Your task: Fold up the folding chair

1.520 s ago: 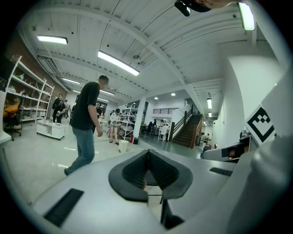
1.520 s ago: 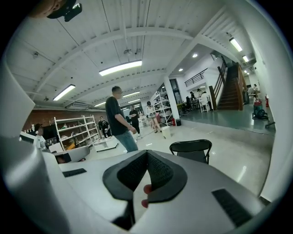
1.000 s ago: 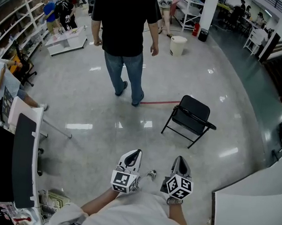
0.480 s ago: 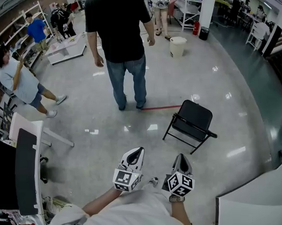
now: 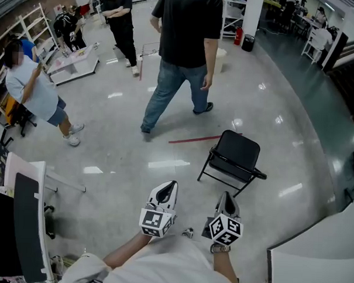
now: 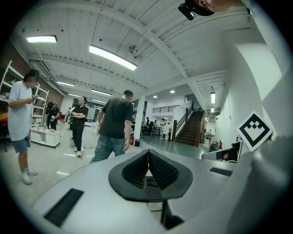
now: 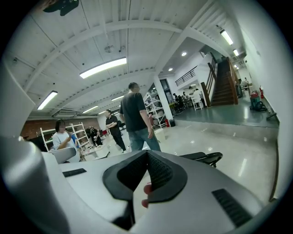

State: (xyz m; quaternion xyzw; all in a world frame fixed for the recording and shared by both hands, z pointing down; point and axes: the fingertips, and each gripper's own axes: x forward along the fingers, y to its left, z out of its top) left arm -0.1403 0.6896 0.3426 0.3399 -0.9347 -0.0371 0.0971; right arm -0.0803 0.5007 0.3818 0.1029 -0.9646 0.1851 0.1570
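Approach under way: the folding chair (image 5: 235, 153) still stands fully open on the glossy floor (image 5: 117, 165), ahead and off to the right, and it sits a touch nearer the grippers in the head view than a second ago, though still well apart from both. The person in the black shirt (image 5: 187, 39), who stood squarely ahead by the red tape line (image 5: 194, 139), has now stepped off it and is striding away, so the path to the chair looks free. Left gripper (image 5: 169, 190) has its jaws pressed together with nothing between them; right gripper (image 5: 226, 202) is the same, closed and empty, with the chair's seat just peeking past it in the right gripper view. No contact yet, so the fold itself hasn't begun; I'd judge the next job is closing the remaining gap and opening a jaw for the seat or backrest
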